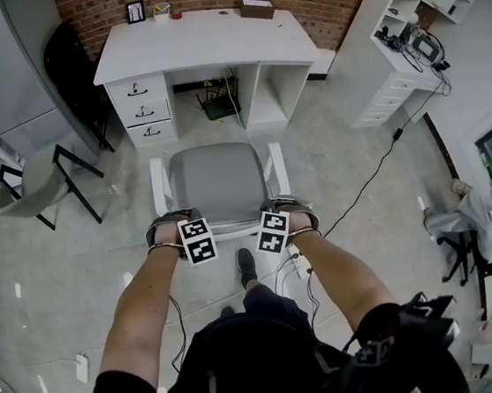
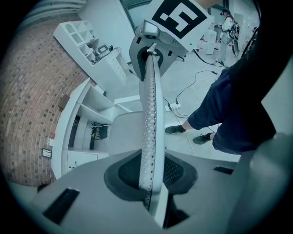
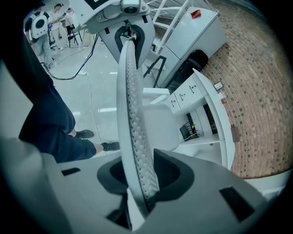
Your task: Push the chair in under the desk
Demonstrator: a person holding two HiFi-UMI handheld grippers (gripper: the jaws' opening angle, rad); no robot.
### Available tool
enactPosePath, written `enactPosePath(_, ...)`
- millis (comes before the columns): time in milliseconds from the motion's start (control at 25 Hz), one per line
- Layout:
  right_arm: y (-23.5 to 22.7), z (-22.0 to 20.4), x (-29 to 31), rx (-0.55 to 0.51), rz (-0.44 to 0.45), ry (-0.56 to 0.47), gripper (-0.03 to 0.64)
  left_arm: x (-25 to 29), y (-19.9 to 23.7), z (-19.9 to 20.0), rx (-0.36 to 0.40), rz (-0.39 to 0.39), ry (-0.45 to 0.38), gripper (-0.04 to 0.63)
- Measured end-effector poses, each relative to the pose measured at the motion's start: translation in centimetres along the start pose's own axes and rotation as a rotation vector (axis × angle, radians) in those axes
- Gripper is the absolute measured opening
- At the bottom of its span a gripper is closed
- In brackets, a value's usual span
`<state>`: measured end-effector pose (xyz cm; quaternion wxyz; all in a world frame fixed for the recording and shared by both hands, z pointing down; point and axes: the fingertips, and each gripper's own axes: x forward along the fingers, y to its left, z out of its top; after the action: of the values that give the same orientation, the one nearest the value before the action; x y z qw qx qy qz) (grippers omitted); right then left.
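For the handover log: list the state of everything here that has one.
Chair: out from the desk, not pushed in.
Drawers: all three shut.
Left gripper: jaws shut on the backrest.
Right gripper: jaws shut on the backrest.

The chair [image 1: 217,181] has a grey seat, white armrests on both sides and a pale perforated backrest, which the gripper views show edge-on. It stands upright on the floor with its seat facing the desk [image 1: 200,41], in line with the open knee space but not yet in it, with bare floor between them. The desk is white and stands against the brick wall, with three dark-handled drawers on its left and open compartments on its right.
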<state>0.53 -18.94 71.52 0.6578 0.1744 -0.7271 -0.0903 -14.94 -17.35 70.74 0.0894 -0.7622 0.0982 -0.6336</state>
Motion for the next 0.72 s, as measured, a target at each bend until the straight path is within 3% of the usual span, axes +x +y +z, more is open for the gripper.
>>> enactPosePath(360,-4.1,-0.4,2.1,-0.034,0.019,-0.003,0.091,1.7,4.5,0.6,-0.019,0.019,0.028,0.083)
enactPosePath(720,-8.3,-0.6,3.8,-0.058,0.039,-0.003,0.085,3.2,8.5,0.9,-0.046,-0.016,0.062,0.083)
